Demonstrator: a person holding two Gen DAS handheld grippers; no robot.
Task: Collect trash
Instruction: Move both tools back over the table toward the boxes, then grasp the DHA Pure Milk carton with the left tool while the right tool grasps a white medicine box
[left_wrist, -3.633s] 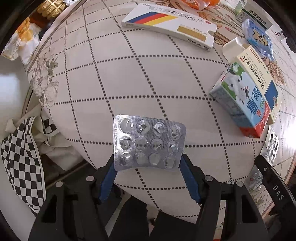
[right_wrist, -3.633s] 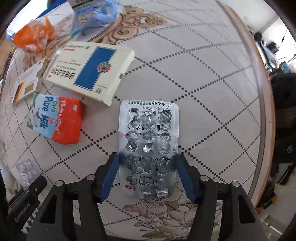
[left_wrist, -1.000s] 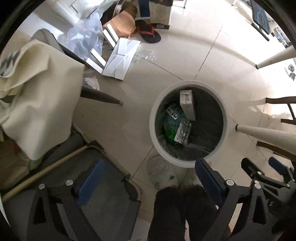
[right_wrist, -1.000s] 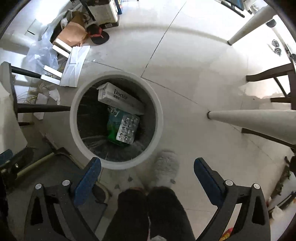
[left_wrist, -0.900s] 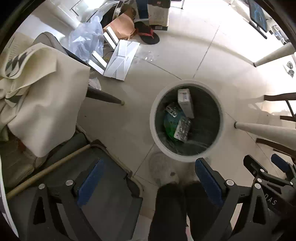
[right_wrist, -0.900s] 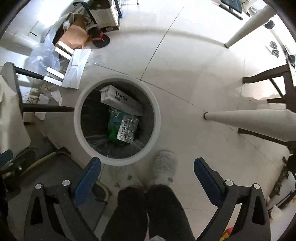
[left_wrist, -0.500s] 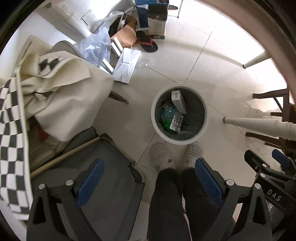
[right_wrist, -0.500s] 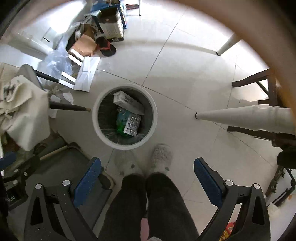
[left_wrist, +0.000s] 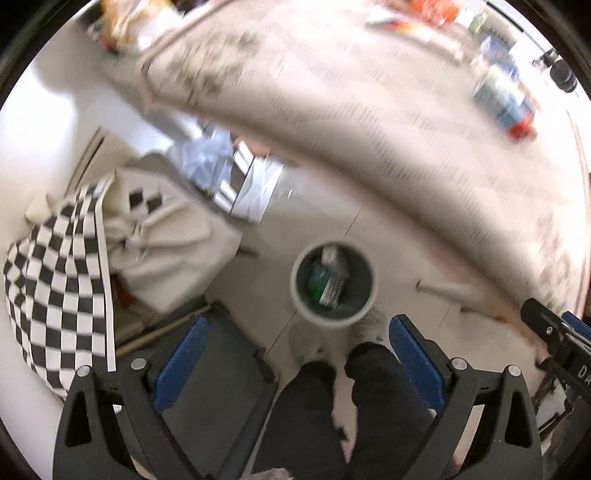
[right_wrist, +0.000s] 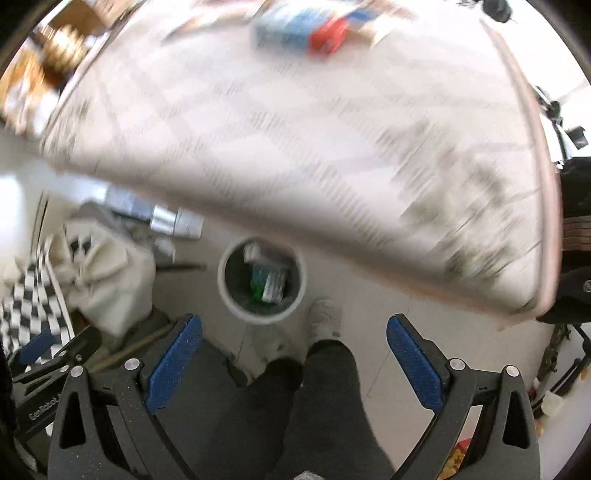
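next target: blue and white milk carton with the red end (right_wrist: 303, 31), lying on its side on the pale diamond-patterned round tabletop (right_wrist: 295, 147), way across from the round grey trash bin (right_wrist: 262, 280) on the floor
which way: it's sitting up and ahead of both tools; long axis looks roughly left-right in the right wrist view, but it's blurry so not certain
nearer tool: right gripper (right_wrist: 293, 360) probably, since the carton (left_wrist: 504, 98) is off at the far right in the left view
left gripper (left_wrist: 299, 363): gaping wide, nothing in it
right gripper: same, spread wide and empty
vs earlier: both were pinching silver blister packs, those are now lying in the bin, and both cameras are swinging back up to the table
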